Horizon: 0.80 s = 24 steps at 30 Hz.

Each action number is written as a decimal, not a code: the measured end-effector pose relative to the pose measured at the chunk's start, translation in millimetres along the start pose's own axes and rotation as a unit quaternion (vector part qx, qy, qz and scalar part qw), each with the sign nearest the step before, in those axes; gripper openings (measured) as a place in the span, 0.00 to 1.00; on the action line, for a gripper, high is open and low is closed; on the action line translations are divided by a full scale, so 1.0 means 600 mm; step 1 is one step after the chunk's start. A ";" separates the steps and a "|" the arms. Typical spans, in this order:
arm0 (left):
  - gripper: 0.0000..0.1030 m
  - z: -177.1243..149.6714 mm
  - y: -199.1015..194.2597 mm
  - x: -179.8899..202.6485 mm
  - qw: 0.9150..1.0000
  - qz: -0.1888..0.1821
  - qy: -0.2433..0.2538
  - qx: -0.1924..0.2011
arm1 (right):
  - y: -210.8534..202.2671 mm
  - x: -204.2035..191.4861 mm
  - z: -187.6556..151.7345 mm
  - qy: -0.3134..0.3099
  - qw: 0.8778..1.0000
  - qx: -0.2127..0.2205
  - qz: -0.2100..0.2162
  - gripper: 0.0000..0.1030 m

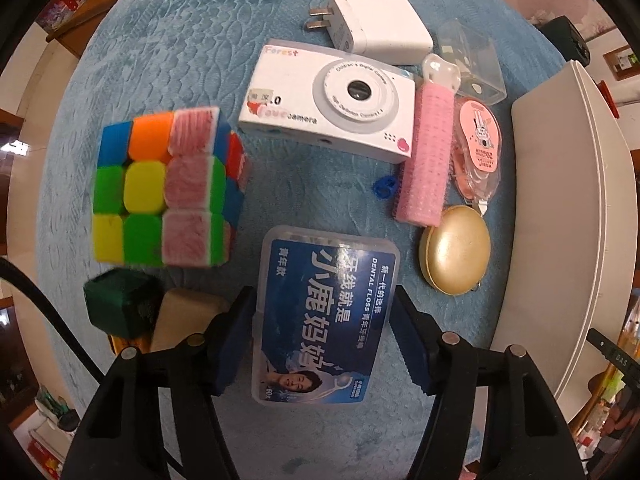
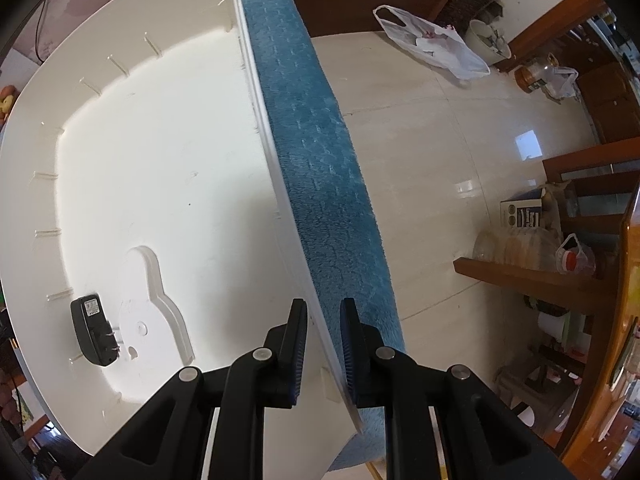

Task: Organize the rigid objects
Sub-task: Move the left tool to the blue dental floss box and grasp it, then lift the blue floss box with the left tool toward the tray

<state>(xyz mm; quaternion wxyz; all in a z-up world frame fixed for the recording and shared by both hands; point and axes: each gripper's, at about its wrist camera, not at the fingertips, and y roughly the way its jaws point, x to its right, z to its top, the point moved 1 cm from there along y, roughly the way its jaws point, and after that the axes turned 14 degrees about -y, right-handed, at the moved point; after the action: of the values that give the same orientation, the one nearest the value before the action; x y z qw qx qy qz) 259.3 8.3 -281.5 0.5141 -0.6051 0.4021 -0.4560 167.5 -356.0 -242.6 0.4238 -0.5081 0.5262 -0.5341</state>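
My left claw (image 1: 324, 336) points straight down with the dental floss box (image 1: 326, 316) between its jaws. The left pad looks to touch the box's edge, but I see a sliver of gap on the right, so I'd call the claw open around it, not yet gripping. The box lies flat on the blue-covered desk (image 1: 168, 60), long sides facing the pads, which suits a squeeze. Beyond it sit the gold compact (image 1: 456, 250), the cube (image 1: 164, 188), the toy camera (image 1: 332, 100) and the white charger (image 1: 372, 22), awaiting sorting. My right claw (image 2: 324, 344) is clamped on the white bin's rim (image 2: 288, 240), I think to steady it; a black adapter (image 2: 94, 330) lies inside.
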 end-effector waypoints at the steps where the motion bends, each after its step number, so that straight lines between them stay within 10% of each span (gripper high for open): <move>1: 0.66 -0.007 0.002 0.002 1.000 -0.002 -0.003 0.000 | 0.000 -0.001 0.000 -0.005 1.000 0.001 -0.001 0.17; 24: 0.66 -0.179 -0.035 0.006 0.998 0.008 -0.046 0.044 | -0.003 -0.006 -0.005 -0.113 0.992 0.020 0.053 0.17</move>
<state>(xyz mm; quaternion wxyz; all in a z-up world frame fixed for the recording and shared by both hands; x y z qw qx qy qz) 157.0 -19.3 -254.6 0.5615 -0.5992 0.3622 -0.4410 164.9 -351.9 -240.6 0.5185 -0.5281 0.4904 -0.4602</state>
